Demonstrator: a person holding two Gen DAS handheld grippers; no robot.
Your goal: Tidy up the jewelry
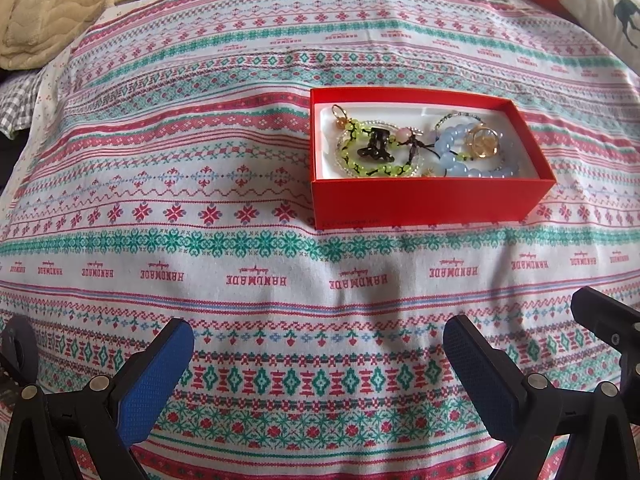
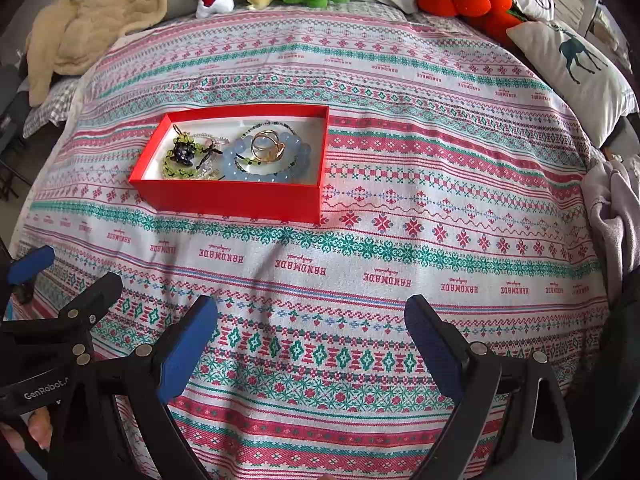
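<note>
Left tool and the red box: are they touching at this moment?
Apart. The left wrist view shows the left tool open over bare cloth, with a wide band of patterned bedspread between its fingertips and the red box.

left gripper is hovering low with its jaws spread wide, blue pads facing each other and gripping nothing. right gripper is doing the same, fingers splayed, empty between them. the left gripper is sitting just off the right one's left side, and a fingertip is curling round its handle there.
</note>
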